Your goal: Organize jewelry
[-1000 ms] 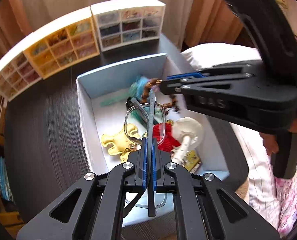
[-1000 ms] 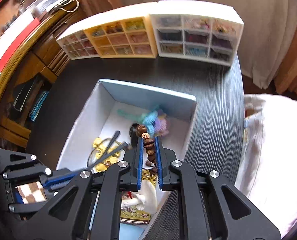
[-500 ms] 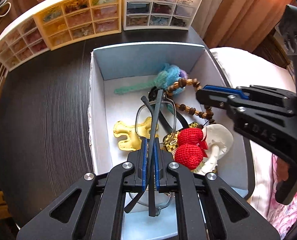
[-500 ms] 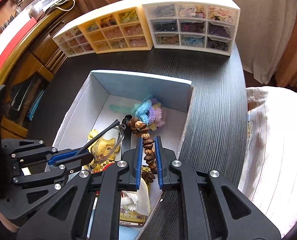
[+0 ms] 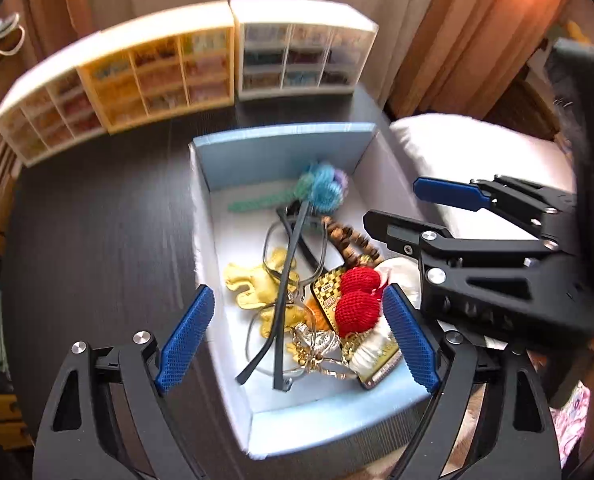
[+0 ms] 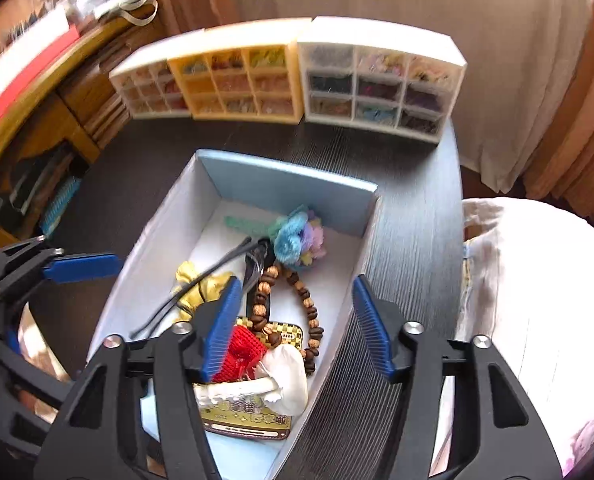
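Note:
A light blue box (image 5: 285, 136) sits on the dark table and holds a pile of trinkets. Grey-framed glasses (image 5: 289, 280) lie in it across a yellow plush toy (image 5: 253, 284). My left gripper (image 5: 297, 340) hangs over the box's near end, jaws opening wide, pads clear of the glasses. A brown bead bracelet (image 6: 309, 308) lies in the box beside a blue crochet flower (image 6: 293, 236). Over it my right gripper (image 6: 297, 326) is opening, with nothing pressed between its pads. The left wrist view shows the right gripper (image 5: 417, 210) at the box's right wall.
Three small drawer organisers stand at the table's back: white (image 5: 45, 116), yellow (image 5: 161, 76) and white (image 5: 301, 56). Red crochet pieces (image 5: 357, 296), a white fabric mushroom (image 6: 285, 372) and a checked charm card (image 6: 245, 420) crowd the box's near end. A white pillow (image 6: 537, 280) lies right of the table.
Both grippers were shut, the left on the glasses and the right on the bead bracelet. Both now stand open, and the glasses and bracelet lie loose in the box.

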`<state>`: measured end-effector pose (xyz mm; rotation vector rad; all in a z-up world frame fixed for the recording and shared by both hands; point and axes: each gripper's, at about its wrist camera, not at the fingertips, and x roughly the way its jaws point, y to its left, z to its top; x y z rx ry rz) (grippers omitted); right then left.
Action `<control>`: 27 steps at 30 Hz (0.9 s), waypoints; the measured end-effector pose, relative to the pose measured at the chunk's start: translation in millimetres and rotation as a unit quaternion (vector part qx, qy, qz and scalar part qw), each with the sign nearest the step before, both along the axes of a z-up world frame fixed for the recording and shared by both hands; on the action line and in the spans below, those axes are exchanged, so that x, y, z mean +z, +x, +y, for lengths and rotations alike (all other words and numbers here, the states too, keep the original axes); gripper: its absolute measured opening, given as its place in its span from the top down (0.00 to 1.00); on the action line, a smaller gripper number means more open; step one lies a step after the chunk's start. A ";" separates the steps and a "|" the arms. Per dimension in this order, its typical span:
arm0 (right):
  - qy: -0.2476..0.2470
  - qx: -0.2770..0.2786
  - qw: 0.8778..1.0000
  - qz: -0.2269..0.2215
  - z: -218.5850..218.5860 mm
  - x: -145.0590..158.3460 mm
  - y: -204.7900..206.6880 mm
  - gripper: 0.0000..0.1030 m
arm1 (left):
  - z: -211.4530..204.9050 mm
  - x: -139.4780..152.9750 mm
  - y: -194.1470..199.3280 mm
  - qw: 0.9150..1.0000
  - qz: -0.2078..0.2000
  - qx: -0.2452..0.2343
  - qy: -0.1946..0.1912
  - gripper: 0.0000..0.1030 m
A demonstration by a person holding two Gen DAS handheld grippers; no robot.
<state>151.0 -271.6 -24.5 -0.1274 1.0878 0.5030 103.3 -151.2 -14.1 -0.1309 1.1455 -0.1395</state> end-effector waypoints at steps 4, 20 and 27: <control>0.030 -0.026 0.999 -0.024 -9.7 20.8 -2.3 0.28 | 34.3 31.4 -16.0 0.998 -0.058 0.032 0.020 0.04; 0.071 -0.002 0.997 -0.016 90.7 32.4 12.5 0.07 | 198.2 -31.6 -48.6 0.981 -0.042 0.169 0.081 0.04; 0.072 0.038 0.997 0.002 158.6 20.6 15.8 0.07 | 237.8 -46.1 -57.7 0.973 -0.060 0.208 0.084 0.04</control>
